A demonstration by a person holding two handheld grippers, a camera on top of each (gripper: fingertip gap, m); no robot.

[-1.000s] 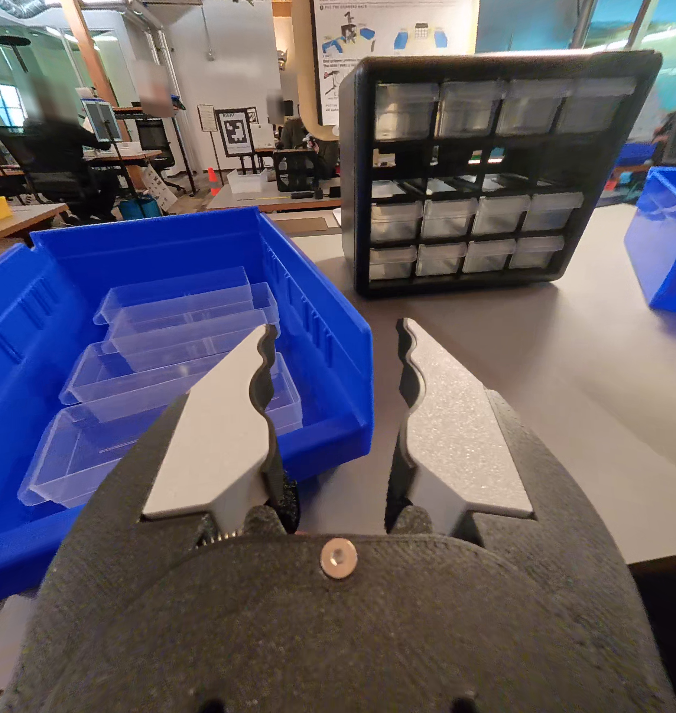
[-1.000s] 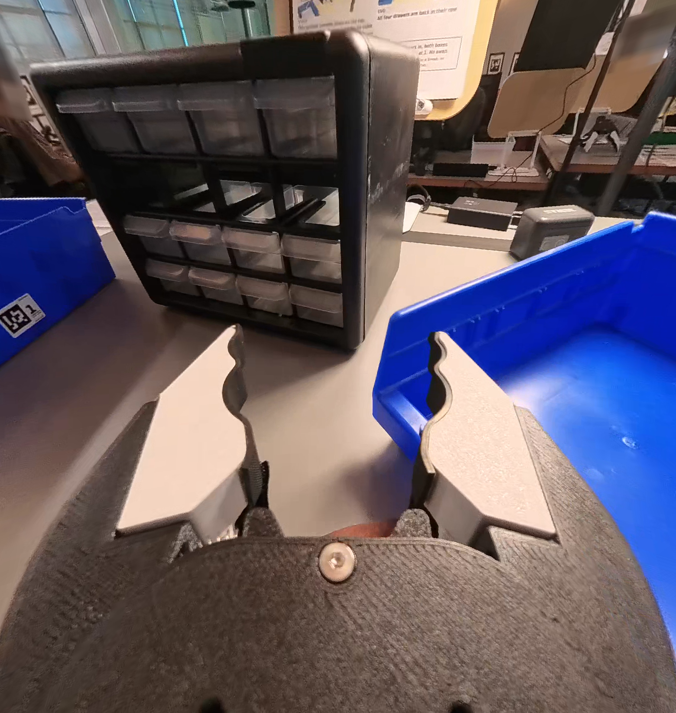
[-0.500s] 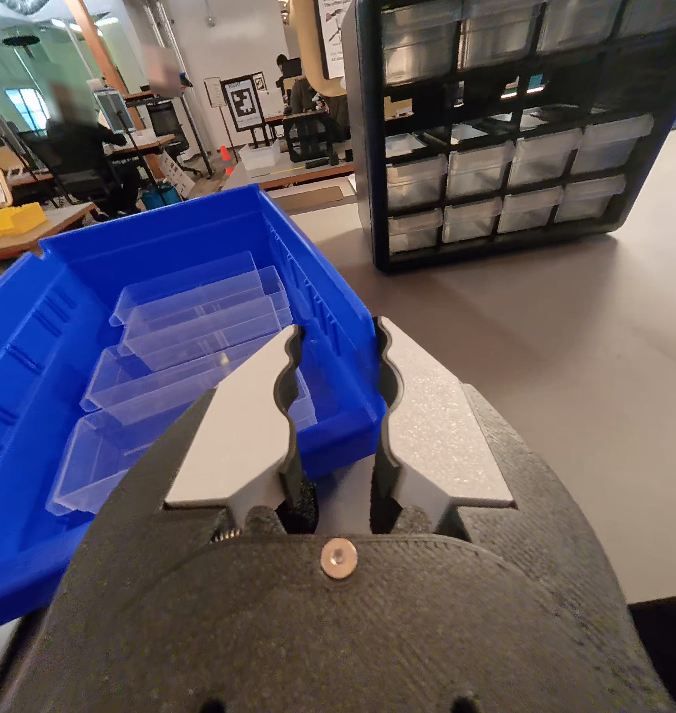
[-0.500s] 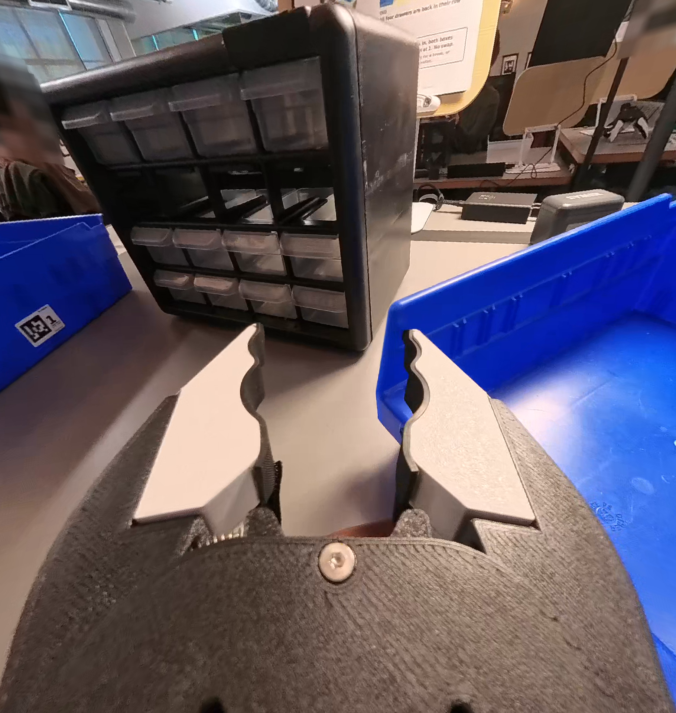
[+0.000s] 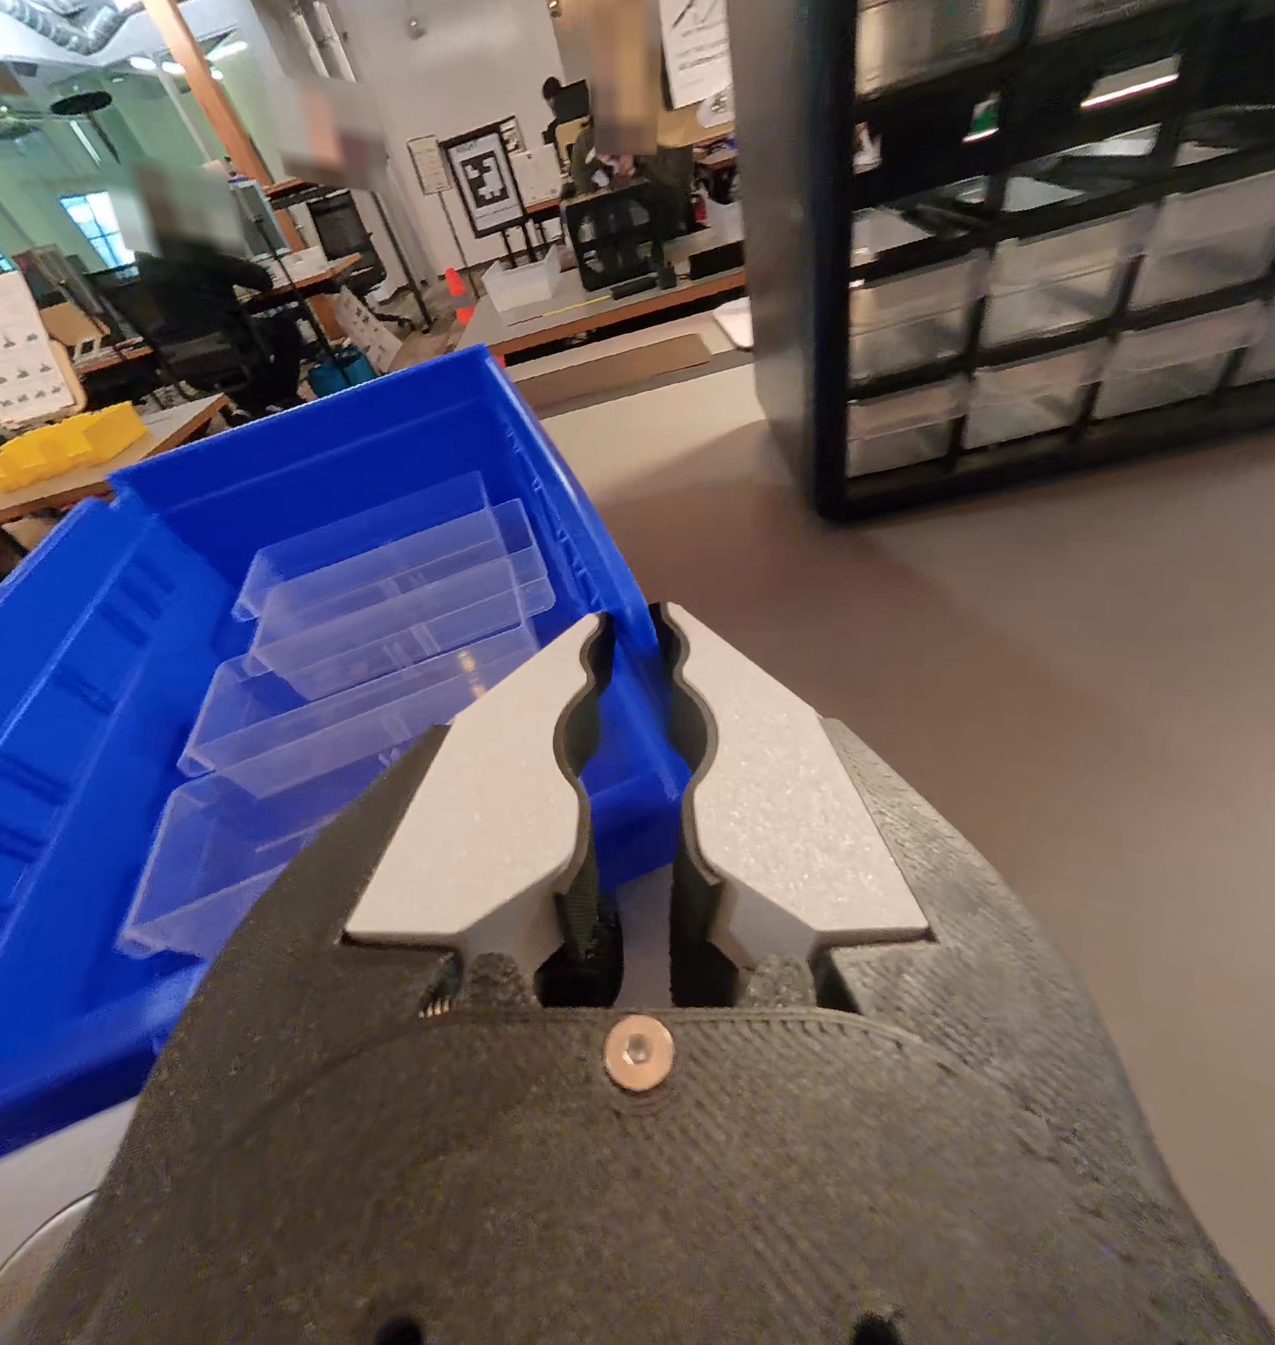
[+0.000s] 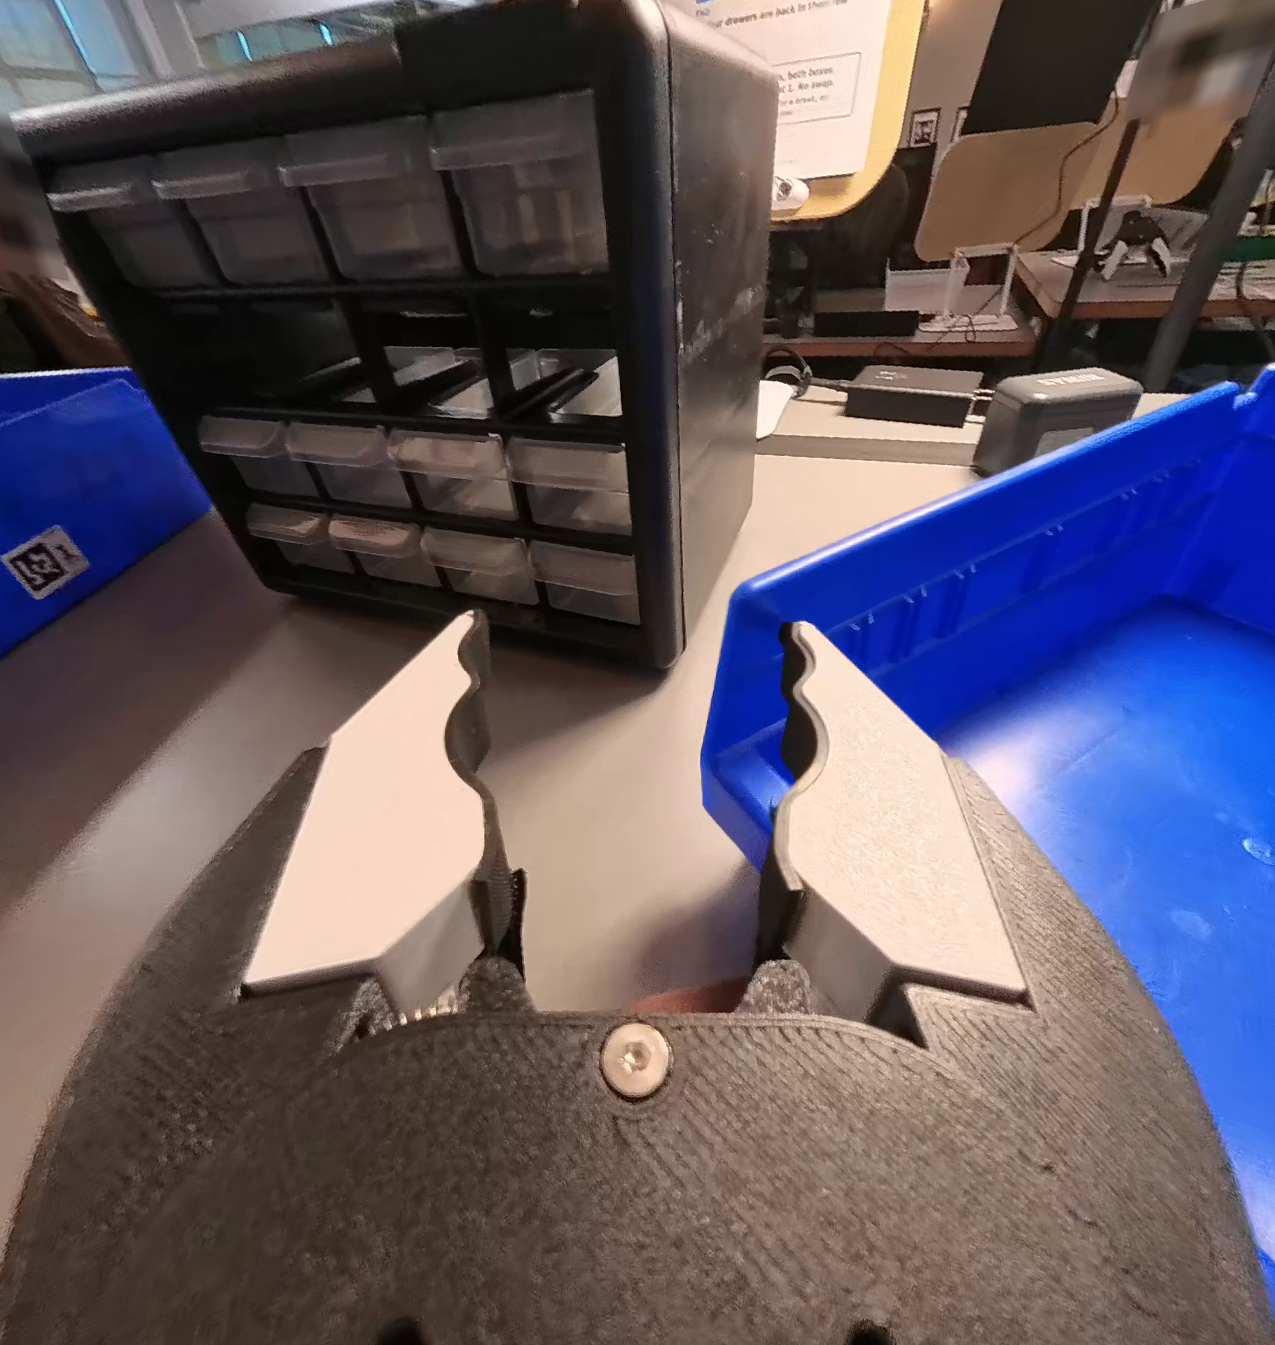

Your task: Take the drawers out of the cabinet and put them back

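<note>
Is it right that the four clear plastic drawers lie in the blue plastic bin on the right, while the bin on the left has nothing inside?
No, the sides are swapped. The left wrist view shows the clear plastic drawers lying in the left blue plastic bin. The right wrist view shows the right blue plastic bin with nothing inside.

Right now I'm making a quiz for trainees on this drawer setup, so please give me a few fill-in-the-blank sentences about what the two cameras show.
1. The clear drawers lie inside a bin coloured ____.
2. The cabinet has one whole row of ____ slots.
3. The left gripper is closed on the bin's ____.
4. The bin beside the right gripper holds ____ drawers.

Missing words: blue; empty; wall; no
</note>
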